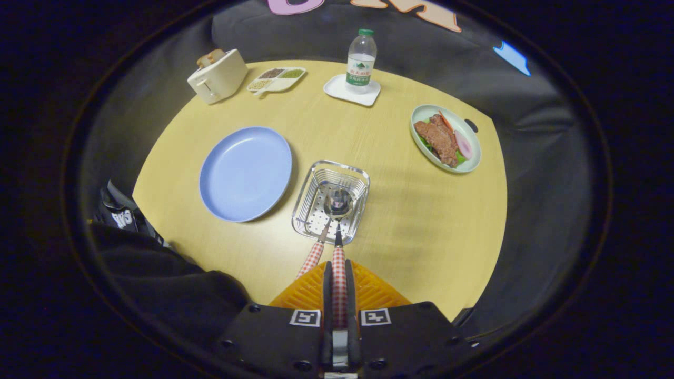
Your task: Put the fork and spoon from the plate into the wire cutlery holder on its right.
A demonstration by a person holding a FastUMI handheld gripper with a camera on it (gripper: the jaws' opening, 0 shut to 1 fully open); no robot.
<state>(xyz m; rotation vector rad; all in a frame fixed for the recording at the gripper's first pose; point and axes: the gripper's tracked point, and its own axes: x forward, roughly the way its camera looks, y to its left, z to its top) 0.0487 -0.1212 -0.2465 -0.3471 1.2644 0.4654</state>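
my gripper (338, 281) is clamping the spoon (338, 231) handle, its bowl sitting in the wire cutlery holder (330, 201) beside the fork (316, 252).

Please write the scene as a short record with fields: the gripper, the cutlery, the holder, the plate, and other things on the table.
gripper: gripper shut on spoon handle
spoon: bowl inside wire holder
fork: tines in the holder, handle leaning out beside the spoon's
blue plate: empty, left of holder
other things: toaster, water bottle on white tray, divided dish, plate of food
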